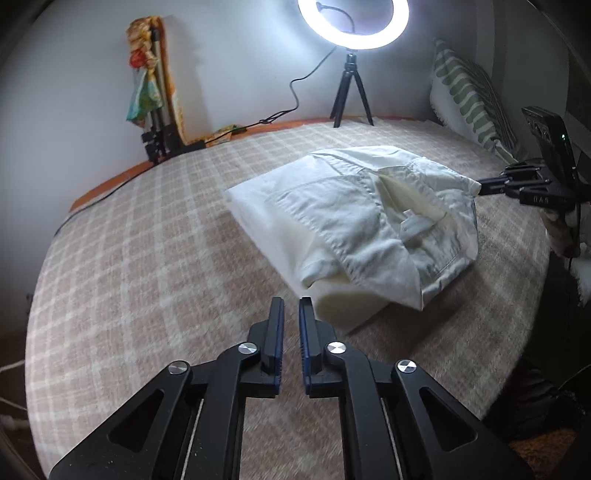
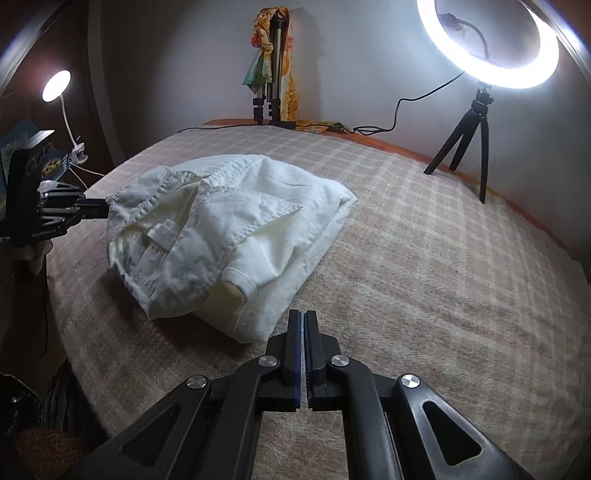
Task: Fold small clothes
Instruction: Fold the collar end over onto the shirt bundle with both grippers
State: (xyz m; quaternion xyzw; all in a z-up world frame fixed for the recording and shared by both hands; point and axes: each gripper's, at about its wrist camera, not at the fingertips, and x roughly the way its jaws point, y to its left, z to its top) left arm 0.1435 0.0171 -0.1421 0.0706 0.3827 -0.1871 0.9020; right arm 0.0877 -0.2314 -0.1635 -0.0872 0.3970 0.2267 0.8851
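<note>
A white garment (image 1: pixel 351 221) (image 2: pixel 229 221) lies folded in a thick bundle on the checked cover (image 1: pixel 147 258) (image 2: pixel 443 258), its waistband and sewn-in label facing up. My left gripper (image 1: pixel 291 301) hovers just short of the bundle's near corner, open by a narrow gap with nothing between its fingers. In the right wrist view the left gripper (image 2: pixel 105 206) shows at the waistband's far corner. My right gripper (image 2: pixel 303 313) is shut and empty, low beside the folded edge. In the left wrist view the right gripper (image 1: pixel 480 182) points at the waistband's other corner. I cannot tell whether either gripper touches the cloth.
A lit ring light (image 1: pixel 400 22) (image 2: pixel 509 79) on a small tripod (image 1: pixel 351 92) (image 2: pixel 469 136) stands at the back, its cable (image 1: pixel 291 99) trailing left. A folded tripod draped with a colourful scarf (image 1: pixel 155 92) (image 2: pixel 273 74) leans on the wall. There is also a striped pillow (image 1: pixel 469 96) and a small lamp (image 2: pixel 55 86).
</note>
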